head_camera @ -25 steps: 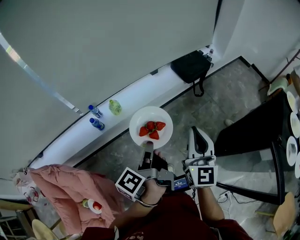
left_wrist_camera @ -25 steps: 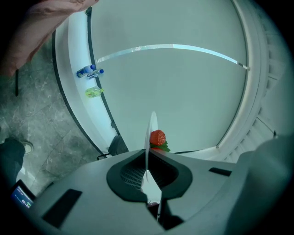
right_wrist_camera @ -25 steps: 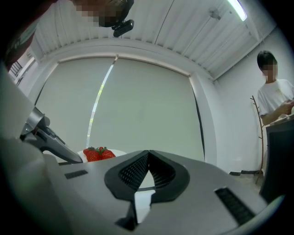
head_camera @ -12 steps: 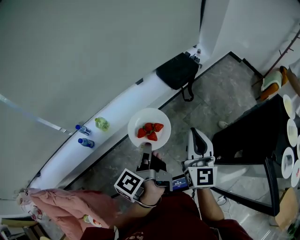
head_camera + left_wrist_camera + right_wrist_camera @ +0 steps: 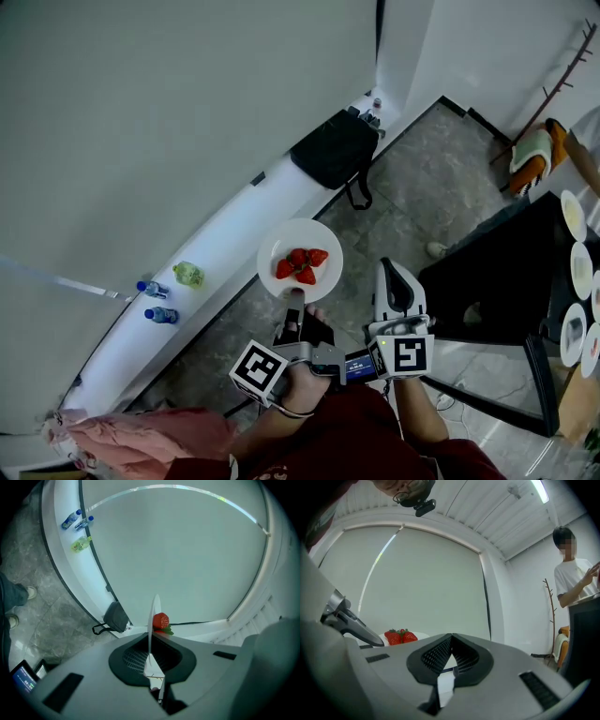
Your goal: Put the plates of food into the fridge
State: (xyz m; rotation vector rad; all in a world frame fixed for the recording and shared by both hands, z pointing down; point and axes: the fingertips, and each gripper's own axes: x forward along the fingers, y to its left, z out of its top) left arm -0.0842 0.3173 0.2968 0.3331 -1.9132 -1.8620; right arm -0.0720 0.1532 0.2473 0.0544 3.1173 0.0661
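A white plate (image 5: 300, 246) carrying three strawberries (image 5: 301, 264) is held out level over the grey floor. My left gripper (image 5: 295, 300) is shut on the plate's near rim. In the left gripper view the plate (image 5: 153, 616) shows edge-on between the jaws, with one strawberry (image 5: 161, 619) beside it. My right gripper (image 5: 396, 270) hangs just right of the plate, shut and empty. In the right gripper view its jaws meet at the tips (image 5: 451, 638), and the strawberries (image 5: 399, 637) sit on the plate (image 5: 421, 635) to the left.
A white ledge (image 5: 216, 234) runs along the wall with a black bag (image 5: 333, 148), two blue bottles (image 5: 153, 302) and a green one (image 5: 187, 274). A black table (image 5: 497, 262) with several plates (image 5: 574, 214) stands at right. A pink jacket (image 5: 141, 441) lies bottom left. A person (image 5: 576, 573) stands at right.
The room has slid down and left in the head view: bottles, ledge and pink jacket shifted that way, and more of the black table shows. Both grippers and the plate keep their places.
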